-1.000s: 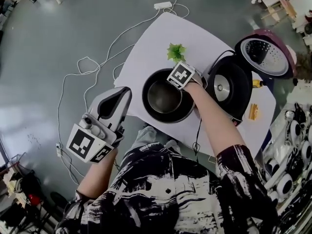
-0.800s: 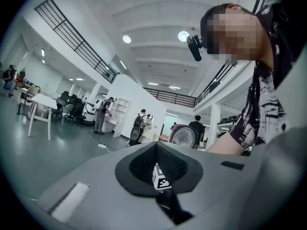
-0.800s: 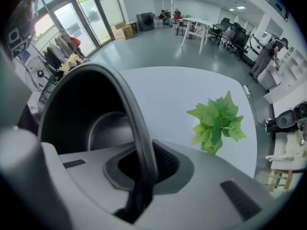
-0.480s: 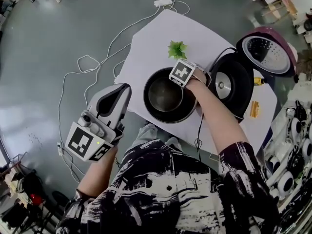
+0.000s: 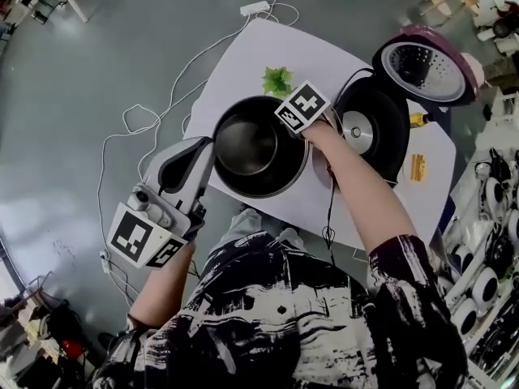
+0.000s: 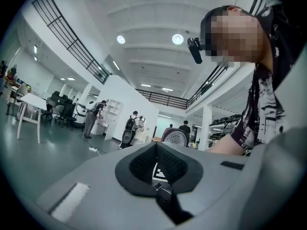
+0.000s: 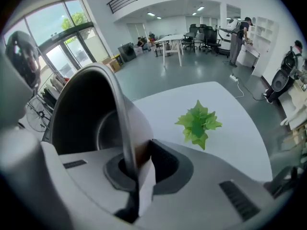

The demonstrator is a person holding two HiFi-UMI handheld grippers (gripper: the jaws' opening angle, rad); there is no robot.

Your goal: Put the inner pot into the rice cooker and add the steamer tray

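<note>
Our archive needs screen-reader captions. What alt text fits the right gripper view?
The right gripper is clamped on the rim of the metal inner pot. Beyond, a green plant sprig sits on the white table.

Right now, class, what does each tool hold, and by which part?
The right tool clamps the inner pot by its rim. The left tool is shut and holds nothing.
</note>
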